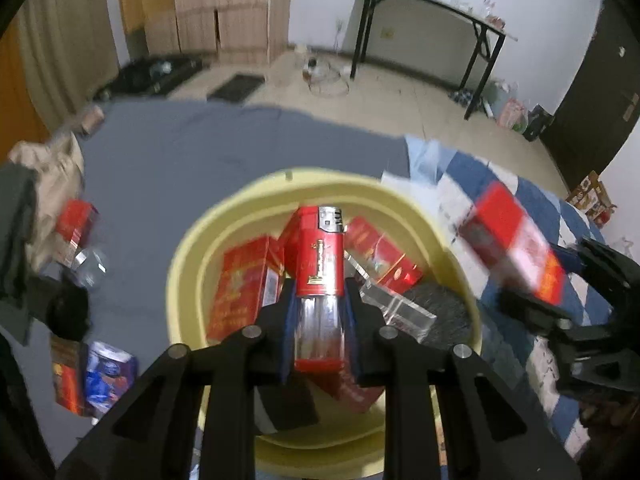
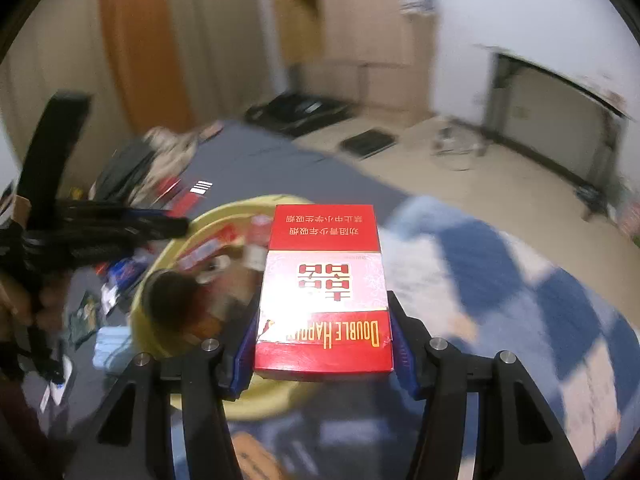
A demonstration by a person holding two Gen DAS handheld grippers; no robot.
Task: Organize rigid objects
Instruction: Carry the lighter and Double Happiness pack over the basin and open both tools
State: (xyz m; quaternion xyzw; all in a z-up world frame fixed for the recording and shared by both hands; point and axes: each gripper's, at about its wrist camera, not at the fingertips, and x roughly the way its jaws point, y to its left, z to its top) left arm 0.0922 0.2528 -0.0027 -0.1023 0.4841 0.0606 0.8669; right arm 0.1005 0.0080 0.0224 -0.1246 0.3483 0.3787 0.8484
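My left gripper (image 1: 320, 300) is shut on a red lighter (image 1: 320, 276) with a clear tank, held over a yellow basin (image 1: 436, 216). Inside the basin lie several red cigarette boxes (image 1: 240, 284), a clear block (image 1: 396, 304) and a dark round thing (image 1: 440, 304). My right gripper (image 2: 324, 340) is shut on a red Double Happiness cigarette box (image 2: 324, 292), just right of the basin (image 2: 148, 332). In the left wrist view that box (image 1: 512, 240) and the right gripper (image 1: 560, 280) appear blurred at the basin's right. The left gripper (image 2: 176, 224) shows blurred at the left of the right wrist view.
The basin sits on a bed with a grey sheet (image 1: 192, 148) and a blue-and-white checked cover (image 1: 532, 204). Loose packets (image 1: 100, 376), a red box (image 1: 76, 216) and clothes (image 1: 48, 172) lie left of it. A black-legged table (image 1: 432, 20) stands by the far wall.
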